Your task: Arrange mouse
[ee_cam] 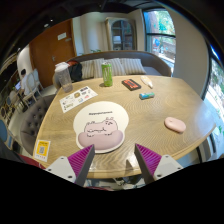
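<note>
A pink mouse (175,124) lies on the wooden table (150,112), beyond my fingers and to the right. A round white mouse mat (100,127) with a pink cartoon animal lies on the table just ahead of my fingers. My gripper (114,158) is open and empty, held above the table's near edge. Its purple pads (82,158) stand wide apart with nothing between them.
A green bottle (107,74) stands at the far side of the table. Near it lie a dark book (131,84), a small teal thing (147,96) and a printed sheet (77,98). A yellow card (42,149) lies at the near left. Chairs and a sofa stand behind the table.
</note>
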Tool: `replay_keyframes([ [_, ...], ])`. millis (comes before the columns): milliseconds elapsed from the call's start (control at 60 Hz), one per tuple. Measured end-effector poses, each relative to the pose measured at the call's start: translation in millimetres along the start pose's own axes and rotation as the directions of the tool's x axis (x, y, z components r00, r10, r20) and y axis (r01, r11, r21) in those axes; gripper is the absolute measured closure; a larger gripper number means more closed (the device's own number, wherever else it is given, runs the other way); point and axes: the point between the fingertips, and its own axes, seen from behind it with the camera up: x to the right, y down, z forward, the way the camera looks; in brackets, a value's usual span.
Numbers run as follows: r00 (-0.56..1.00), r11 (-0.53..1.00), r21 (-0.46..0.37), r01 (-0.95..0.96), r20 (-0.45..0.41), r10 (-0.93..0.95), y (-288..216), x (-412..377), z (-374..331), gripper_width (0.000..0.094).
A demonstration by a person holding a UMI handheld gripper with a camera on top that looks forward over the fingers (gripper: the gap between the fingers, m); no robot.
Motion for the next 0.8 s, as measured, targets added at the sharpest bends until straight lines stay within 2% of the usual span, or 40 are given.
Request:
replay_keyframes([
  [283, 0.998, 0.999, 0.013, -0.044, -0.043, 0.044, 12, 46, -3, 0.0111],
  [600, 0.983, 0.998, 0.028, -0.048, -0.177, 0.052, 27, 216, 21, 0.0116],
  [733, 0.986, 1.0, 0.025, 0.009, -0.168, -0.005, 21, 265, 48, 0.0116],
  [800, 0.992, 0.998, 0.058, 0.032, -0.127, -0.025, 4, 282, 59, 0.0117],
])
